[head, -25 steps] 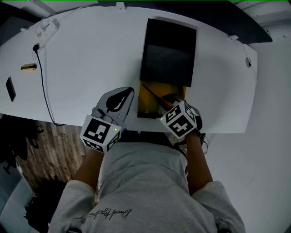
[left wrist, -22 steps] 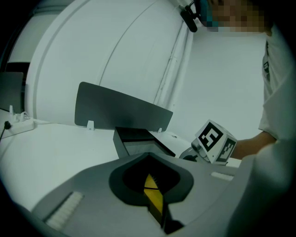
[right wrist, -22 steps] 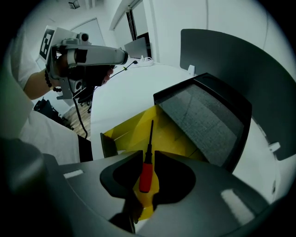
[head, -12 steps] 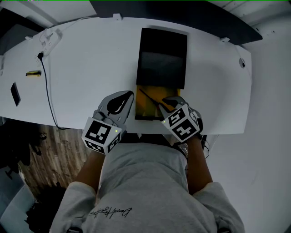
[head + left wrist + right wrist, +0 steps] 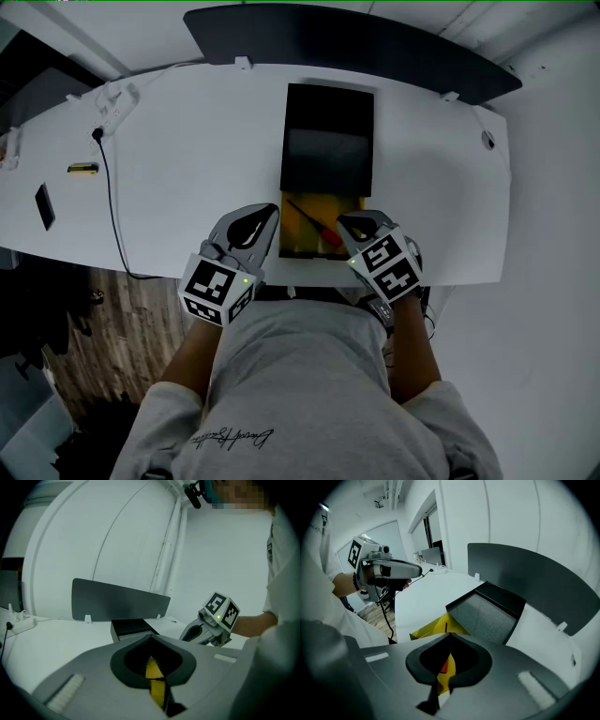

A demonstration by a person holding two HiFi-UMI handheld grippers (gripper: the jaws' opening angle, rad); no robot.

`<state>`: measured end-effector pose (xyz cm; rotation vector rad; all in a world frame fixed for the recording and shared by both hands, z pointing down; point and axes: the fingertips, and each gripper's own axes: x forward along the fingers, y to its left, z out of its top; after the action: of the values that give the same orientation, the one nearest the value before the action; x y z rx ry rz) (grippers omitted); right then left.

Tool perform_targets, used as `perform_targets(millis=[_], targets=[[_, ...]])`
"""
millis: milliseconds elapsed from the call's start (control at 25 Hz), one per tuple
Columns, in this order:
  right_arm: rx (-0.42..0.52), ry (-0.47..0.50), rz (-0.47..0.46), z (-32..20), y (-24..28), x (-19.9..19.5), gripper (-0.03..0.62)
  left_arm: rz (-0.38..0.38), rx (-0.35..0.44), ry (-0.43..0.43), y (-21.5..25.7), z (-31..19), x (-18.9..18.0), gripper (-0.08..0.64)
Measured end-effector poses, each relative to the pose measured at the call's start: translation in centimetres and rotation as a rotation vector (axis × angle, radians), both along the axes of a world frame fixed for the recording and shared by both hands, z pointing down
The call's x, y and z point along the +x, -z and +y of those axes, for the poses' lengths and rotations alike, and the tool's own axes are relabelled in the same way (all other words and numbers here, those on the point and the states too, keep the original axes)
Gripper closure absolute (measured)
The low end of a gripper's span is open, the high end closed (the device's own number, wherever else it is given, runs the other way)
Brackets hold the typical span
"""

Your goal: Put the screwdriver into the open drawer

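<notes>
The screwdriver (image 5: 328,234), with a red handle and a dark shaft, lies slantwise in the open yellow drawer (image 5: 298,246), which juts from the black cabinet (image 5: 326,141). My right gripper (image 5: 361,223) hovers at the drawer's front right corner; its jaws have just been closing and are shut with nothing between them. In the right gripper view the red handle (image 5: 445,666) and the drawer (image 5: 433,626) show past the right gripper (image 5: 450,634). My left gripper (image 5: 255,217) is shut and empty, left of the drawer. The left gripper view looks past the left gripper (image 5: 151,637) at the drawer (image 5: 156,682).
A dark panel (image 5: 356,47) stands along the white table's (image 5: 187,150) far edge. A black cable (image 5: 112,202), a power strip (image 5: 117,98), a small yellow object (image 5: 82,169) and a black phone (image 5: 45,206) lie at the left. The table's front edge runs just behind both grippers.
The right gripper has drawn back off the drawer and risen, and its jaws have closed empty. The screwdriver's red handle now shows in the drawer. The left gripper has risen slightly.
</notes>
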<state>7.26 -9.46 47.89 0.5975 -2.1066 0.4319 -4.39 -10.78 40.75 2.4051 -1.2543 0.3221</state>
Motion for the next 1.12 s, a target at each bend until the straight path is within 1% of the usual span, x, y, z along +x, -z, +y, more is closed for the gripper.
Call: perform_targets(millis=[320,560,760,880,1120], targets=[[0.034,-0.051,-0.128,-0.5,2.6,0.8,0.578,0.010,0.009,0.000,1.2,0.0,0.6,0.558],[0.068,-0.110,-0.209,-0.9,4.5,1.5,0.578,0.005,0.022,-0.007,2.2,0.0,1.2,0.558],[0.119,-0.118,-0.288,-1.2,6.2,1.6,0.578,0.002,0.032,-0.025,2.6,-0.2,1.9,0.558],[0.131,-0.118,-0.312,-1.3,6.9,1.5,0.578,0.000,0.036,-0.035,2.9,-0.3,2.3,0.558],[0.128,-0.124,-0.329,-1.6,7.1,1.6,0.578,-0.006,0.040,-0.044,3.2,-0.6,2.8,0.558]])
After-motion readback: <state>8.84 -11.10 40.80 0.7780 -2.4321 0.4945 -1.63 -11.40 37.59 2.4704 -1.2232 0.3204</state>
